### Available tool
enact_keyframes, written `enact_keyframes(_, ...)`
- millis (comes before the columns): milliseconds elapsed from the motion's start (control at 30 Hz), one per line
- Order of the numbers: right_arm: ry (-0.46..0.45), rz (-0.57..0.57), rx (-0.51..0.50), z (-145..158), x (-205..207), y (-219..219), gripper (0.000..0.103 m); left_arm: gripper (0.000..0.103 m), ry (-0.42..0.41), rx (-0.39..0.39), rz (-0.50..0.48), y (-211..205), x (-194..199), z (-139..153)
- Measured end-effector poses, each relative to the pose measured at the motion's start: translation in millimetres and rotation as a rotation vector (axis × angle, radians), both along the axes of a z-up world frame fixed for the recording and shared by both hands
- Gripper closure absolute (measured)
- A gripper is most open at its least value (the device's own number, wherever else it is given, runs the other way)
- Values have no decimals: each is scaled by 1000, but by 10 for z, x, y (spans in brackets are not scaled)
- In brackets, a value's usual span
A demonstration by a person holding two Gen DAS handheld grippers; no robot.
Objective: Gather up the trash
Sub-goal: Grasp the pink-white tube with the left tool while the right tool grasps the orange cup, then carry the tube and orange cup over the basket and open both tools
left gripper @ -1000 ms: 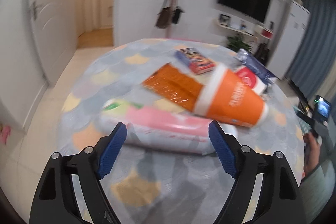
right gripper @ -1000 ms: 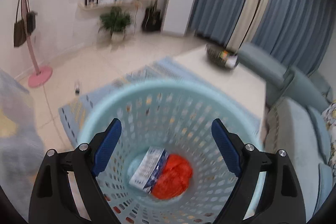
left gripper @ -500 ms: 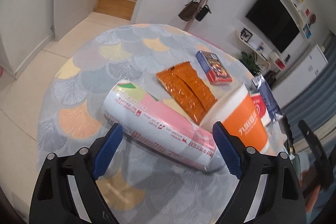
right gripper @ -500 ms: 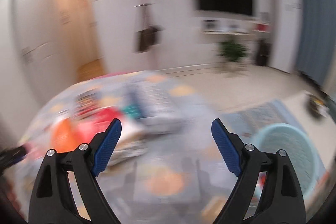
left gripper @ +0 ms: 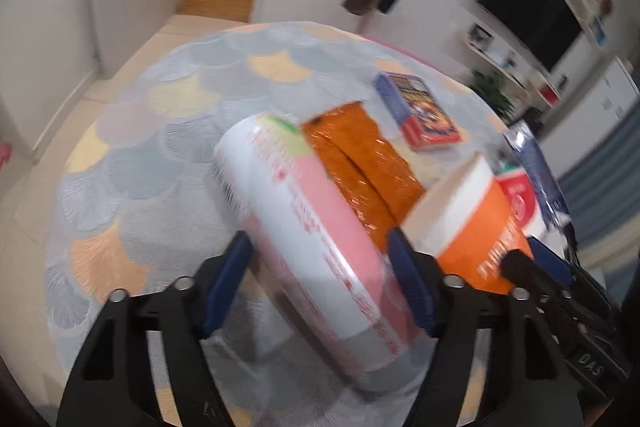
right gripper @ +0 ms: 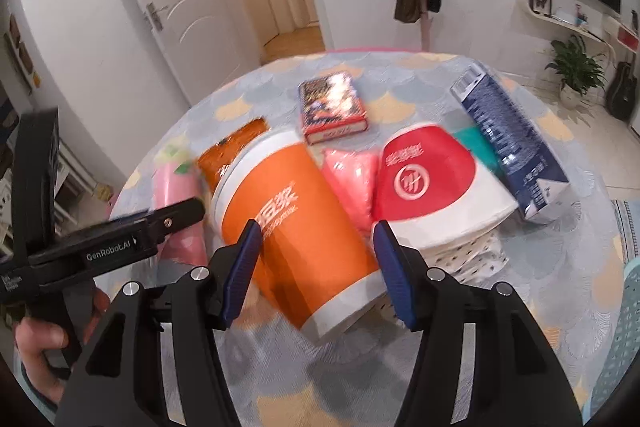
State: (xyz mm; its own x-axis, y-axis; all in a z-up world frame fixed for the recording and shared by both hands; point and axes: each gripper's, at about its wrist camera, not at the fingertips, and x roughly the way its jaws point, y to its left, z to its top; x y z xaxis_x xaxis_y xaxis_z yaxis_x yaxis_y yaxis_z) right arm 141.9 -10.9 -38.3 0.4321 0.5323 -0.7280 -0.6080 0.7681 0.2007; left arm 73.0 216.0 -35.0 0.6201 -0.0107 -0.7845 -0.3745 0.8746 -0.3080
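Most of the trash is uncollected as far as these views show: approx seven pcs sit on the round table [left gripper: 160, 147], bunched toward its right half in the left wrist view, and none is over the teal basket [right gripper: 628, 327], which only peeks in at the lower right edge of the right wrist view, inside not visible. You're at the grab stage w/ both tools at once. Your left gripper [left gripper: 320, 243] has just been closing, w/ the pink-white roll pack [left gripper: 288, 195] between its jaws; pads look pressed on both sides, though blur makes that a judgement. Your right gripper [right gripper: 316, 227] has also just been closing, around the orange cup [right gripper: 292, 227], lower centre of its frame; pads seem to meet both walls. Left to do, by my read: lift both, carry to the basket, drop, then come back for the rest: orange snack pouch [left gripper: 360, 167], small printed box [right gripper: 332, 107], pink bag [right gripper: 352, 175], red-white tub [right gripper: 432, 179], navy carton [right gripper: 508, 143]. Looks-wise the roll pack is a long cylinder in glossy film, white w/ a pink band and red print, lying on its side and angled from upper left to lower right. The cup is paper, orange w/ white rim and base, white lettering, also on its side, mouth pointing up-left, touching the pouch and the pink bag. It's likely light and crushable, so go easy on the squeeze.
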Motion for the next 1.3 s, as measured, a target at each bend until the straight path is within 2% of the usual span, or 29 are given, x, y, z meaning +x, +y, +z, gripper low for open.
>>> enact_keyframes(67, 21, 15, 0, -23, -53, -11, 49, 48, -4, -9, -55, -19, -43, 19)
enact_keyframes(233, 48, 12, 46, -25, -226, -115, 61, 50, -7, -5, -185, -49, -254, 39)
enact_keyframes(367, 81, 32, 66, -27, -482, -148, 64, 50, 4, 63, -276, -115, -449, 62)
enact_keyframes(467, 82, 38, 55, -21, -598, -93, 64, 50, 17, 106, -306, -132, -543, 68)
enact_keyframes(533, 83, 36, 49, -23, -599, -33, 63, 50, 23, 123, -302, -132, -568, 63)
enact_keyframes(600, 86, 26, 36, -38, -524, 65, 59, 49, 20, 127, -293, -125, -581, 55)
enact_keyframes(667, 96, 7, 13, -87, -459, 163, 48, 49, 16, 139, -288, -135, -595, 53)
enact_keyframes(733, 114, 9, 15, -147, -415, 234, 46, 48, 15, 148, -282, -138, -598, 48)
enact_keyframes(967, 180, 18, 56, -282, -397, 311, 45, 51, 7, 125, -273, -110, -627, -23)
enact_keyframes(1067, 161, 31, 61, -242, -476, 301, 51, 53, -27, 96, -268, -93, -685, 14)
enact_keyframes(1300, 80, 2, 137, 42, -708, -39, 51, 54, -148, 72, -291, -166, -840, 310)
